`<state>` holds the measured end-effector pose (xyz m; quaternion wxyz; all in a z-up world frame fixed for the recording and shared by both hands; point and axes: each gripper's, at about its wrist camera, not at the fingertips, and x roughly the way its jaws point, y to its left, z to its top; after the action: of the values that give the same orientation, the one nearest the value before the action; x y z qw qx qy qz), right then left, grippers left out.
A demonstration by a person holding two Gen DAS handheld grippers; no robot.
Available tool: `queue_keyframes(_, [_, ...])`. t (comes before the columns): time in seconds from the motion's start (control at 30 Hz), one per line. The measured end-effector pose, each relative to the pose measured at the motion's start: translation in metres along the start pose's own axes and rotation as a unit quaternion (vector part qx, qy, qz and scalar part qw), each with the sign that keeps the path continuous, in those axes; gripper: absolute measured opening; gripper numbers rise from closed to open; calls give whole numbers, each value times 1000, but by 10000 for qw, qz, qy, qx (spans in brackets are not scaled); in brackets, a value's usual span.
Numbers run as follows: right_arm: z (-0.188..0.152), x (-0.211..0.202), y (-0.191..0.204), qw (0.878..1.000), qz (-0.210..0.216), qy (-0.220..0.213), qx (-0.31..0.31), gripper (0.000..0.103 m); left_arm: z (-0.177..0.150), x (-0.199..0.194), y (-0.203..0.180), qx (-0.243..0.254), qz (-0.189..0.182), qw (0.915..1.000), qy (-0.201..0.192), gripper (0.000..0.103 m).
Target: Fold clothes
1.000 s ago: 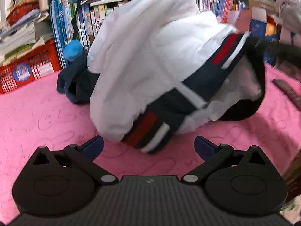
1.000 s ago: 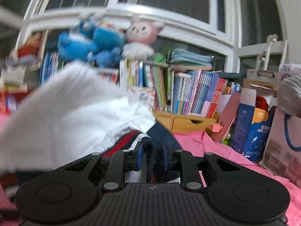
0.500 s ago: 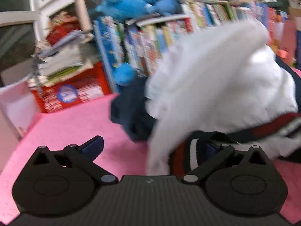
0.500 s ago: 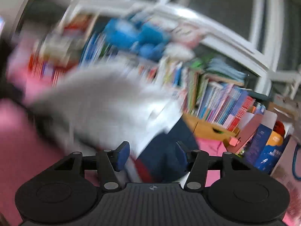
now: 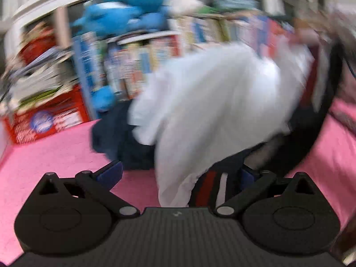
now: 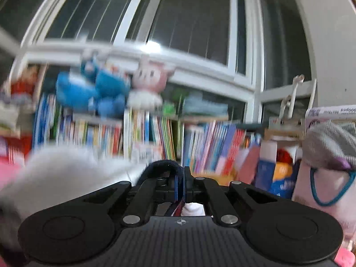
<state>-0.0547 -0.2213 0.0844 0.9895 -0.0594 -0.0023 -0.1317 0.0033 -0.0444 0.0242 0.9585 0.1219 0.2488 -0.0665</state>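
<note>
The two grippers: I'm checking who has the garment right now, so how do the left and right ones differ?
1. The left gripper is spread wide; the right gripper is shut.
2. The right gripper pinches the garment's dark trim; the left only has the striped hem lying between its fingers, against the right one, unpinched.
3. The left gripper looks down at the pink cover; the right faces the bookshelf.

Both are the same black build with blue pads.

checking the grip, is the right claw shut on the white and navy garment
Shut: the right claw has its fingers pressed together on the navy edge of the white and navy garment.
</note>
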Motion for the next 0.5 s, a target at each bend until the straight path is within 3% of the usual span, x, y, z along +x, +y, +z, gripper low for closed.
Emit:
queue_keyframes(0.07, [14, -2, -9, 9998, 81, -36, 192, 6, -8, 11, -20, 346, 293, 9989, 69, 103])
queue_keyframes(0.17, [20, -12, -26, 9990, 162, 29, 419, 6, -19, 26, -28, 366, 442, 9978, 340, 103])
queue_keyframes(0.27, [15, -22, -40, 9991, -1, 144, 404, 6, -24, 27, -21, 487, 898, 9943, 301, 103])
queue_keyframes(0.3, [12, -24, -44, 9990, -65, 217, 396, 6, -20, 25, -11, 489, 1135, 9922, 180, 103])
queue_keyframes(0.4, [-11, -31, -59, 9958, 25, 756, 518, 6, 6, 8, 39, 17, 1332, 9910, -157, 103])
queue_keyframes(0.5, [-30, -45, -61, 9911, 377, 1190, 466, 8, 31, -23, 78, -450, 1117, 9920, -375, 103])
